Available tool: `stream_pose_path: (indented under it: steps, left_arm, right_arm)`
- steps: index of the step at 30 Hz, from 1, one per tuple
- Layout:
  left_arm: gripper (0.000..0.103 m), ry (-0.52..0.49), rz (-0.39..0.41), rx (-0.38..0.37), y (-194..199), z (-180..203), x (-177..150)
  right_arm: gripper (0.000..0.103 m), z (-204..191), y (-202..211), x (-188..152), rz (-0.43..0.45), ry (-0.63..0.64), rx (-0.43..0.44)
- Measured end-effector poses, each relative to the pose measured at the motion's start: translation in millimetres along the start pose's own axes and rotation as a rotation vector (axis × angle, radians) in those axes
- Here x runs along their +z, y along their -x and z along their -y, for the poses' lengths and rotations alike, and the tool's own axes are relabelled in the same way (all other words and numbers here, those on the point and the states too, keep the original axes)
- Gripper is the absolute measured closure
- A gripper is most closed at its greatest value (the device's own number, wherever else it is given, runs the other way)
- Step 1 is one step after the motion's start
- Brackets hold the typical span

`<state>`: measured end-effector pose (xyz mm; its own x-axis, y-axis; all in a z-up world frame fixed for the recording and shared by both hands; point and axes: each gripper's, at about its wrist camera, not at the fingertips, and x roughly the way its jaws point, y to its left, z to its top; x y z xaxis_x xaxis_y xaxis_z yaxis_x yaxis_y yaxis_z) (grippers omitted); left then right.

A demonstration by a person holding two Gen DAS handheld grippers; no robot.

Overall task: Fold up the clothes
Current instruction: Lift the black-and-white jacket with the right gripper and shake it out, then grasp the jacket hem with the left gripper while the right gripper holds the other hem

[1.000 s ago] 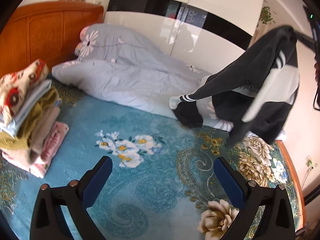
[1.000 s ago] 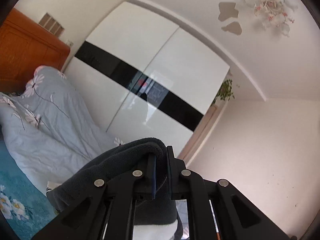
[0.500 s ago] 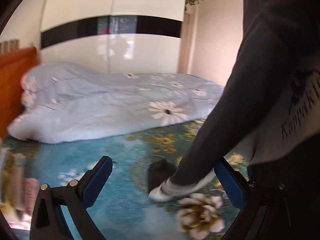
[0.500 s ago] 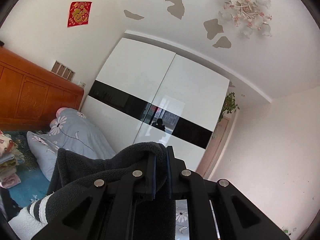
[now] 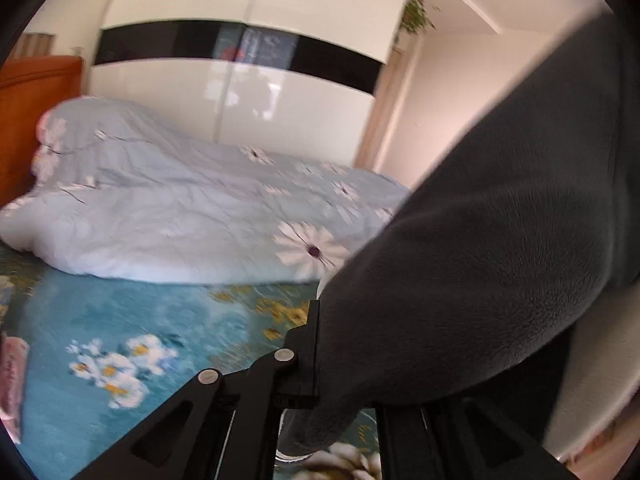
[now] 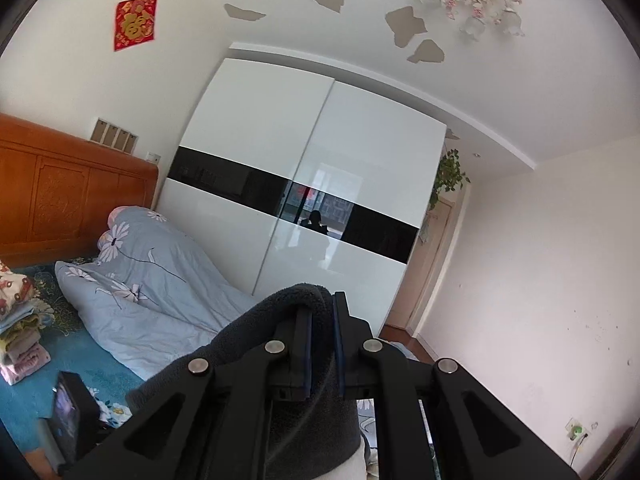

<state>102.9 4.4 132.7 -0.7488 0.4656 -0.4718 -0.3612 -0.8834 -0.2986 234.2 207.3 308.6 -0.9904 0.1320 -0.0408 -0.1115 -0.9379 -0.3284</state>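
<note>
A dark grey fleece garment with white parts (image 5: 500, 260) hangs in the air over the bed. My left gripper (image 5: 332, 360) is shut on a fold of its dark fleece; the cloth hides the right finger. My right gripper (image 6: 321, 344) is shut on another bunch of the same garment (image 6: 256, 344), held high and pointing toward the wardrobe. The cloth drapes down over its left finger (image 6: 298, 344).
A teal floral bedspread (image 5: 120, 320) covers the bed. A pale blue floral duvet (image 5: 180, 216) lies heaped along the far side. A stack of folded clothes (image 6: 20, 320) sits at the left near the orange headboard (image 6: 60, 200). A white wardrobe (image 6: 312, 184) stands behind.
My left gripper, open before, has moved to the hanging garment and closed on it. My right gripper has lifted and kept its hold.
</note>
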Motion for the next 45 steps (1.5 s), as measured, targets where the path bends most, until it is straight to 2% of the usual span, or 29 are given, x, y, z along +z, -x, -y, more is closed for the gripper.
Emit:
stream_pose_path:
  steps: [3,7,9,11,16,19,22,26,30,33,35,37,38,43,45]
  left_arm:
    - [0.098,-0.003,0.095,0.060,43.5,-25.3,40.7]
    - [0.098,-0.101,0.200,0.114,113.2,-29.0,84.3]
    - [0.098,-0.143,0.231,0.117,152.1,-26.1,93.9]
    - [0.098,-0.181,0.245,0.110,191.7,-22.0,96.1]
    - [0.098,-0.267,0.144,0.098,272.0,1.5,84.4]
    - [0.098,-0.279,0.073,0.044,291.5,9.4,88.4]
    - [0.098,-0.269,-0.006,0.049,262.7,-1.4,96.0]
    - [0.098,-0.149,-0.237,0.104,148.0,-46.1,55.9]
    - [0.098,-0.030,-0.439,0.185,31.8,-92.2,-24.3]
    - [0.098,0.108,-0.597,0.191,-35.0,-111.5,-83.7]
    - [0.098,0.155,-0.668,0.216,-66.2,-119.7,-109.7]
    - [0.098,0.154,-0.686,0.242,-79.8,-123.0,-117.4]
    - [0.098,0.159,-0.688,0.248,-85.1,-123.4,-112.0]
    - [0.098,0.172,-0.696,0.277,-110.0,-133.2,-70.1]
    - [0.097,0.209,-0.717,0.287,-124.7,-140.7,-65.2]
  right_arm:
    - [0.094,21.9,-10.3,-6.2,-0.023,-0.048,-0.027]
    - [0.094,43.9,-6.5,-9.2,-0.021,-0.074,-0.029]
    - [0.094,54.9,-4.6,-10.7,-0.020,-0.087,-0.029]
    - [0.094,64.7,13.0,-10.9,-0.019,-0.095,0.017]
    - [0.094,80.1,66.0,-7.6,-0.025,-0.130,0.169]
    - [0.094,90.6,78.3,1.0,-0.029,-0.169,0.264]
    - [0.094,92.6,62.0,-0.5,-0.075,-0.193,0.330]
    - [0.094,63.6,-18.4,-41.1,-0.326,-0.164,0.393]
    - [0.094,12.8,-108.3,-156.1,-0.665,-0.117,0.400]
    - [0.094,-10.8,-151.5,-248.8,-0.861,-0.161,0.382]
    - [0.094,-24.6,-174.9,-292.0,-0.957,-0.196,0.362]
    - [0.094,-36.8,-194.1,-323.3,-1.025,-0.227,0.335]
    - [0.094,-37.0,-201.8,-327.3,-1.042,-0.249,0.325]
    - [0.094,-27.3,-246.6,-318.2,-1.071,-0.361,0.290]
    - [0.094,-36.7,-264.2,-329.0,-1.108,-0.375,0.277]
